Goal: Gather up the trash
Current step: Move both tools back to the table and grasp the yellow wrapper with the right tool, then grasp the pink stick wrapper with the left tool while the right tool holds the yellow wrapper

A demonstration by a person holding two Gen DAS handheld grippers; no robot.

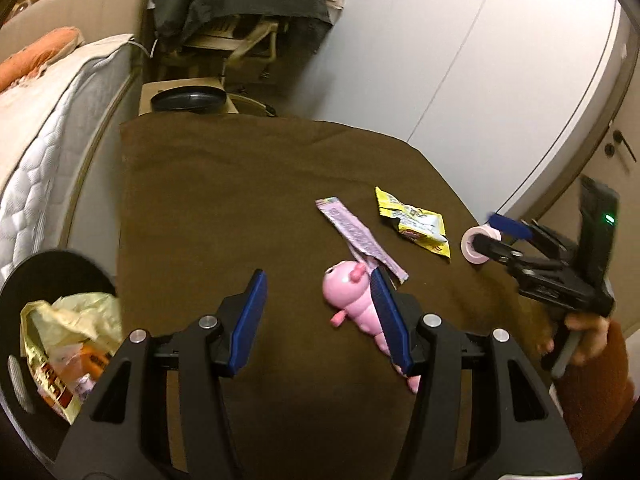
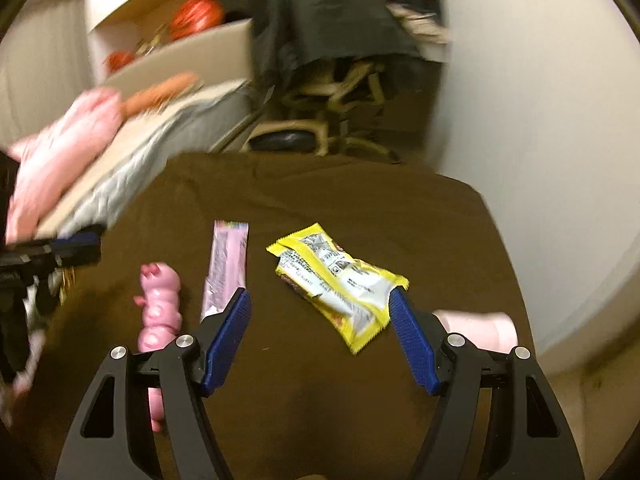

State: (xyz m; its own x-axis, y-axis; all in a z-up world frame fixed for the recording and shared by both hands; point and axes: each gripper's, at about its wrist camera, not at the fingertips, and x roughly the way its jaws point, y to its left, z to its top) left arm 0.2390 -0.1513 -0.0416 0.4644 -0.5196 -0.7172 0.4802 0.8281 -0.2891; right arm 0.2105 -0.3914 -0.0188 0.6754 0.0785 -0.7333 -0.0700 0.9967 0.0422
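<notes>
A yellow snack wrapper lies on the brown table cloth, between and just ahead of my open, empty right gripper. It also shows in the left wrist view. A long pink wrapper lies left of it, also seen from the right wrist. My left gripper is open and empty over the cloth. A black bin at the table's left holds crumpled wrappers. The right gripper shows at the right in the left wrist view.
A pink toy caterpillar lies by my left gripper's right finger; it also shows in the right wrist view. A pink tape roll sits at the cloth's right edge. A mattress, an office chair and a white wall surround the table.
</notes>
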